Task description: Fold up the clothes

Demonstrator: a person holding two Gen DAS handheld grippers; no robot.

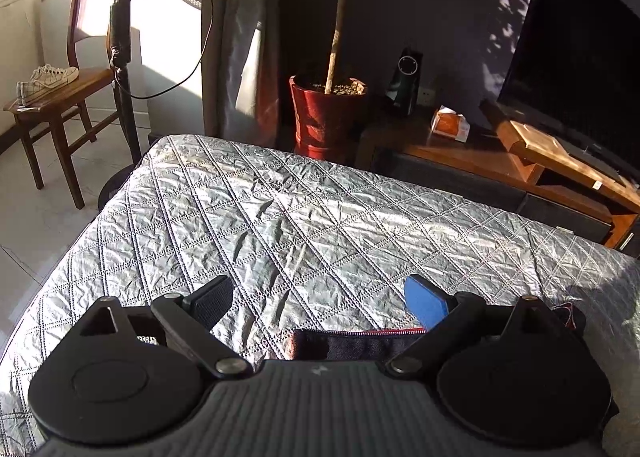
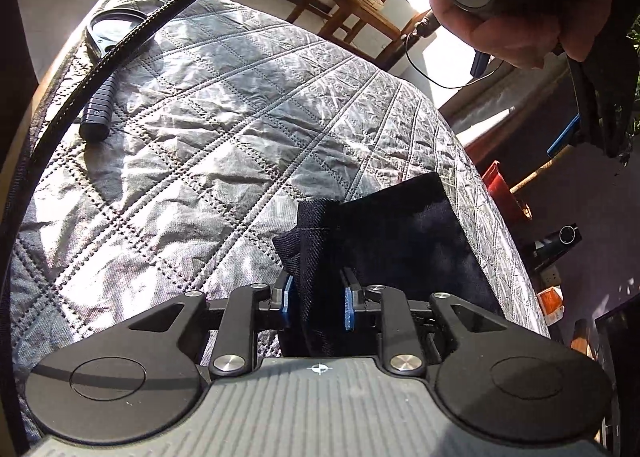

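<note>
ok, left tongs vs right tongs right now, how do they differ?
Left tongs stand wide open; right tongs are narrowed around a fold of the dark denim garment.
Left tongs have only the quilted cover between their fingers; the right ones have cloth between their blue pads.
Both tilt down over the same bed.

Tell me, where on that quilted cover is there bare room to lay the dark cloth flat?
The middle of the quilted cover lies bare, from the open left gripper out to the far edge by the red plant pot. It is crowded near the right gripper, where the dark garment lies, and at the corner with the black handled tool.
</note>
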